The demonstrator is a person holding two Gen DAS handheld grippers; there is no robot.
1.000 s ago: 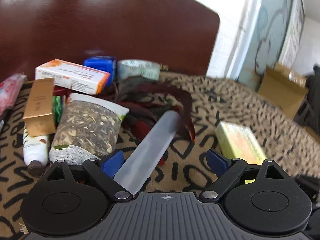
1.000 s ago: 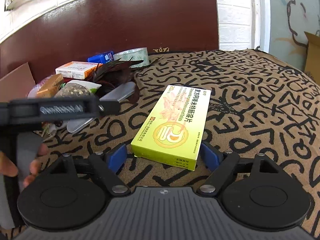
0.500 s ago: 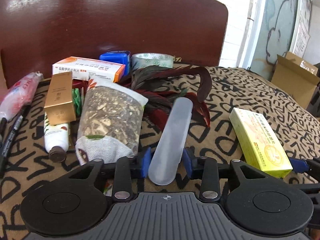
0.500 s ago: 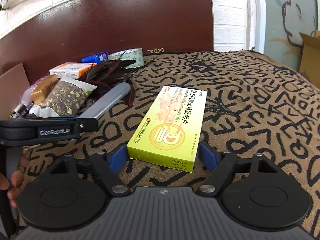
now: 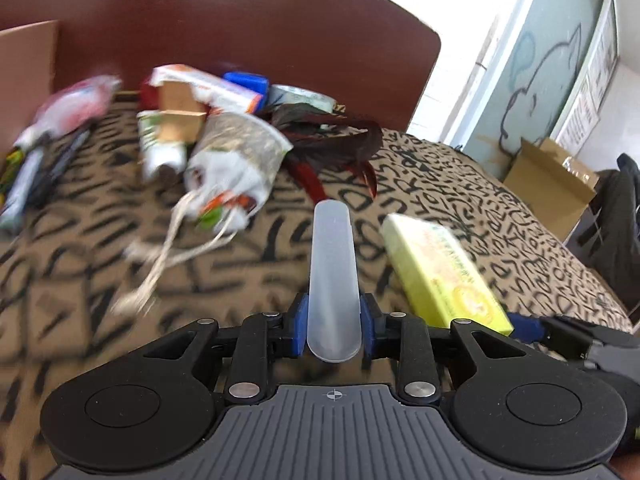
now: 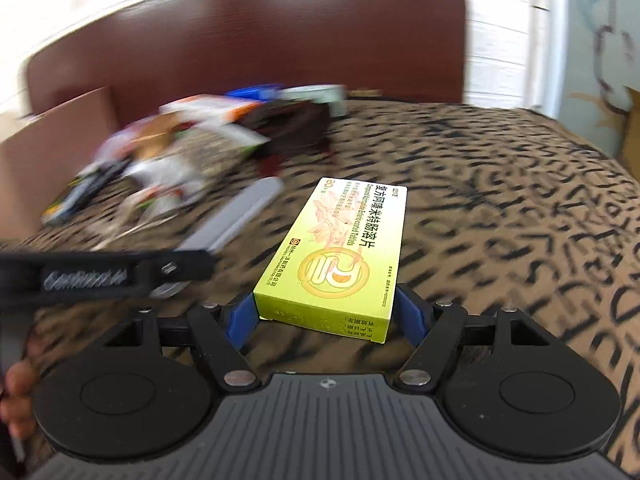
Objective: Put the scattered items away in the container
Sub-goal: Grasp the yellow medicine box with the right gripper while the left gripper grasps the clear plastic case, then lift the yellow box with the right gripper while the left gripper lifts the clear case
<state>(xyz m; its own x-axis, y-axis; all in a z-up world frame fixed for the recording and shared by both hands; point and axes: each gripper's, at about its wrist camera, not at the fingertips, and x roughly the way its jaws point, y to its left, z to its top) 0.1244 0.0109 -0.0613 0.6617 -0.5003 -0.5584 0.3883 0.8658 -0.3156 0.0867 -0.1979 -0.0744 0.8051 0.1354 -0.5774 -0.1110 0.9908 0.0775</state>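
Note:
A frosted translucent case (image 5: 331, 272) sticks out forward from my left gripper (image 5: 332, 328); its jaws are closing and both blue pads press on the case's near end. My right gripper (image 6: 326, 316) is shut on a yellow-green medicine box (image 6: 340, 256), one pad on each long side. Case and box look sharp while the bedspread behind them is smeared. In the left wrist view the medicine box (image 5: 436, 276) lies just right of the case. In the right wrist view the case (image 6: 240, 216) is at the left. A brown cardboard container (image 5: 24, 64) stands at the far left.
A pile lies near the dark headboard (image 5: 240, 20): a herb bag (image 5: 236, 152), dark feathers (image 5: 328, 136), an orange-and-white box (image 5: 208, 84), a tape roll (image 5: 304, 96) and pens (image 5: 52, 168). Another cardboard box (image 5: 548, 184) stands beyond the bed's right side.
The left jaws went from wide open to closed on the frosted case. The right pads drew in onto the yellow box. Both views now blur, and the cardboard container has appeared at the left.

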